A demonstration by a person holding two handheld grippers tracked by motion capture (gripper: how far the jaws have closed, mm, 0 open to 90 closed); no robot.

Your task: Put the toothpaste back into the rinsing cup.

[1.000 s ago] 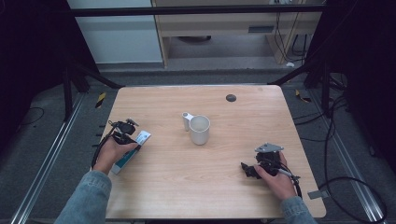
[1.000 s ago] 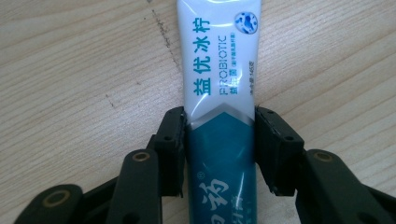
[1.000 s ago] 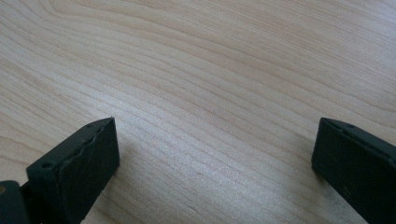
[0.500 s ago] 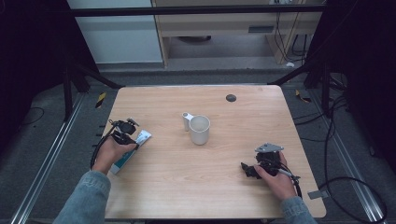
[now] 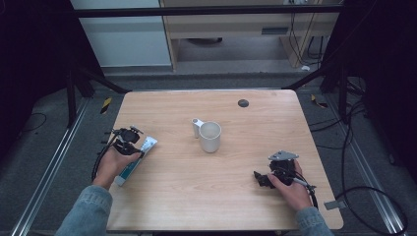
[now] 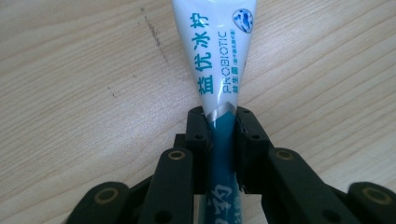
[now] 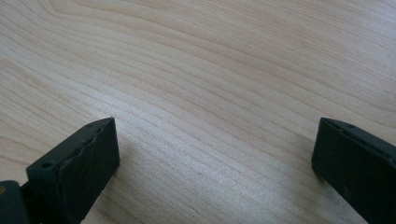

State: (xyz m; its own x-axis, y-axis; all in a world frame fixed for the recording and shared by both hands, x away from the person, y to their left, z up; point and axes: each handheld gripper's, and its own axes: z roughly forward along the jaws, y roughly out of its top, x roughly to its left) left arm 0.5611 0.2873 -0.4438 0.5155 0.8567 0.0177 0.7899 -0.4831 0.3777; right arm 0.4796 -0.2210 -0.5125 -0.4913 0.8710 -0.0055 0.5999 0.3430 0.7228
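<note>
The toothpaste tube lies flat on the table, left of the mug, its long axis running straight away from the left gripper, whose jaws have just closed and now pinch its middle. The right gripper, spread and holding nothing, rests right of the mug, farther off.

The toothpaste tube is cut off by the frame top — its lower end hides between the claw's jaws.
</note>
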